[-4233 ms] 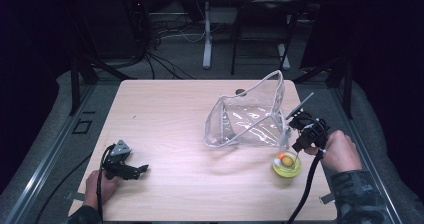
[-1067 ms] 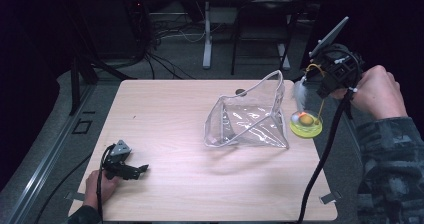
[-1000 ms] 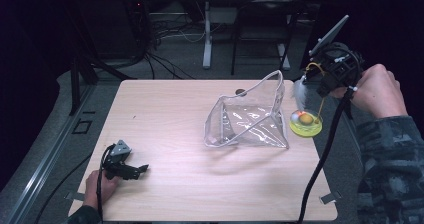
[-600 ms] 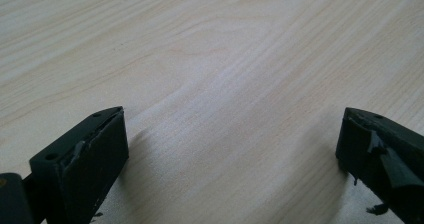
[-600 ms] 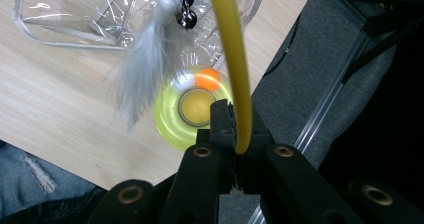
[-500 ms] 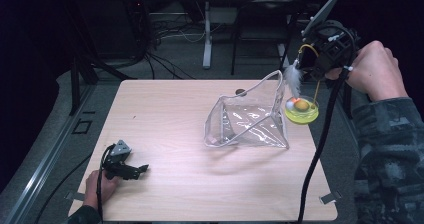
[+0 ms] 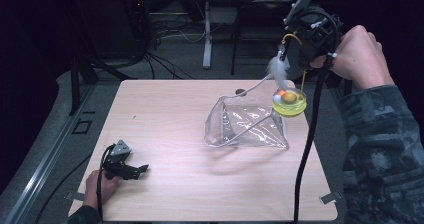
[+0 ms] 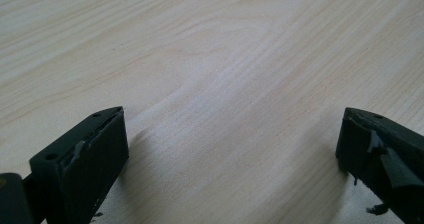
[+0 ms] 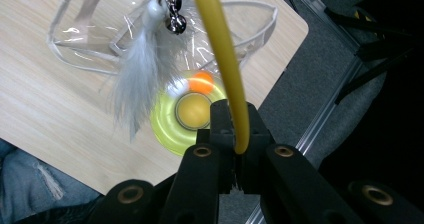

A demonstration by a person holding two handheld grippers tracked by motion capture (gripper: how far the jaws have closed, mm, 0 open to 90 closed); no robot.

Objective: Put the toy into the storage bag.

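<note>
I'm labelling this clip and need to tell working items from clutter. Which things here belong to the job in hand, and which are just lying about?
In use:
- cat toy, hanging above the table
- its yellow wand, pinched by the right gripper
- clear bag, standing open under the toy

Idle or background:
- left gripper, open, resting on the table
- floor cables

1. A light wooden table point(image 7: 165, 114) with rounded corners stands in the middle of a dim room.
2. The floor point(image 7: 185, 71) around it is grey carpet, lit close to the table and falling into darkness to the far left and far right.
3. A metal rail point(image 7: 47, 159) runs along the floor at the left, from near to far.
4. Beyond the far edge, dark cables point(image 7: 165, 59) lie tangled on the floor.
5. A pale stand leg point(image 7: 207, 34) rises at the far middle, beside dark frame legs point(image 7: 80, 79).
6. Light falls from above, giving soft shadows on the tabletop.
</note>
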